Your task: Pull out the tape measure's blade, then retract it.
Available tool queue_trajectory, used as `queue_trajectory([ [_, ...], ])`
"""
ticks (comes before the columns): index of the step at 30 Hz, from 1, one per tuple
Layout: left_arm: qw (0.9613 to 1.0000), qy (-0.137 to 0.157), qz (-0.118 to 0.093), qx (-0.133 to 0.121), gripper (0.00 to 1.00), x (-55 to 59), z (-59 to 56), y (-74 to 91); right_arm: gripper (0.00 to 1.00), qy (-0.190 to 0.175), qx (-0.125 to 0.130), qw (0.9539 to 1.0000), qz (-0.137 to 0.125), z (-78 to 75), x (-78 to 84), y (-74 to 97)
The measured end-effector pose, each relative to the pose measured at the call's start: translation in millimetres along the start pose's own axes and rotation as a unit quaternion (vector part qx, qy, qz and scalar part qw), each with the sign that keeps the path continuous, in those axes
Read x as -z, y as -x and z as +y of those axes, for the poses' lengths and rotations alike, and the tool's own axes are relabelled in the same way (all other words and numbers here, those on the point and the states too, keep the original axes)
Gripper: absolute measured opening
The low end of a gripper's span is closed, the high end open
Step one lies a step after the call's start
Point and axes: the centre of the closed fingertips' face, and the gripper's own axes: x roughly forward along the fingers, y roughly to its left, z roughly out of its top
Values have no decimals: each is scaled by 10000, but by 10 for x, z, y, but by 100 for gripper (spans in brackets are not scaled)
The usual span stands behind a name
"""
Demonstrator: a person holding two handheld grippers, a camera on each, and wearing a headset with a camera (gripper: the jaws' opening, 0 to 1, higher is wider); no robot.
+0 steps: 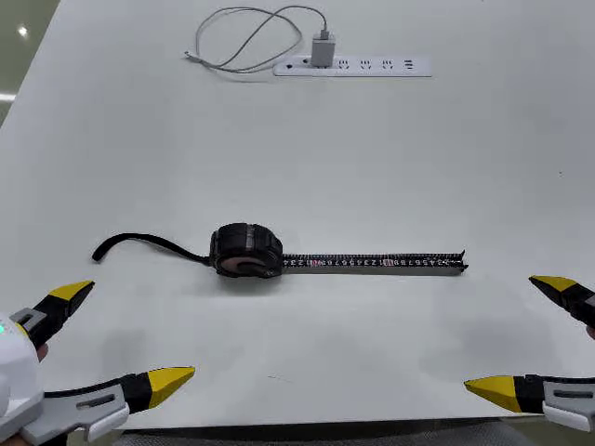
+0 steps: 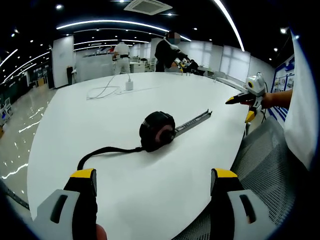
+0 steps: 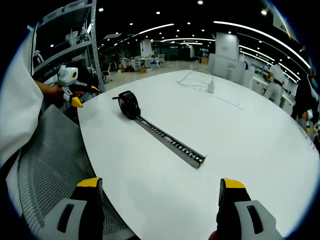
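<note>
On your left, your left gripper [image 1: 139,330] is held at the near edge of the table [image 1: 112,167], its yellow-tipped jaws spread wide with nothing between them. Beyond it and a little to the right, a black wrist strap [image 1: 139,242] lies curved on the table and runs right into the tape measure [image 1: 244,251]. The tape measure is black and stands near the middle of the table, its round side face turned toward you, well apart from both grippers. Far behind it, at the back of the table, a white cable [image 1: 244,39] loops across to a charger [image 1: 323,50] plugged into a white power strip [image 1: 358,65]. From the tape measure's right side the blade [image 1: 372,263] is drawn out and lies flat on the table, markings up, running straight to the right and ending at its hook [image 1: 462,261]. Further right, your right gripper [image 1: 501,331] is at the near edge too, jaws likewise wide apart and empty, near the blade's tip but clear of it.
</note>
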Motion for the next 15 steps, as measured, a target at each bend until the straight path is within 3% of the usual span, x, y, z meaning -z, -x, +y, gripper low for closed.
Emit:
queue_trajectory([
  [8,10000,22,-35,6,92,-26,-29,-33,95,0,9,10000,13,2,0,6],
  [15,9997,175,-95,-147,92,-100,-12,-130,95,21,-11,10000,6,2,-19,-13],
])
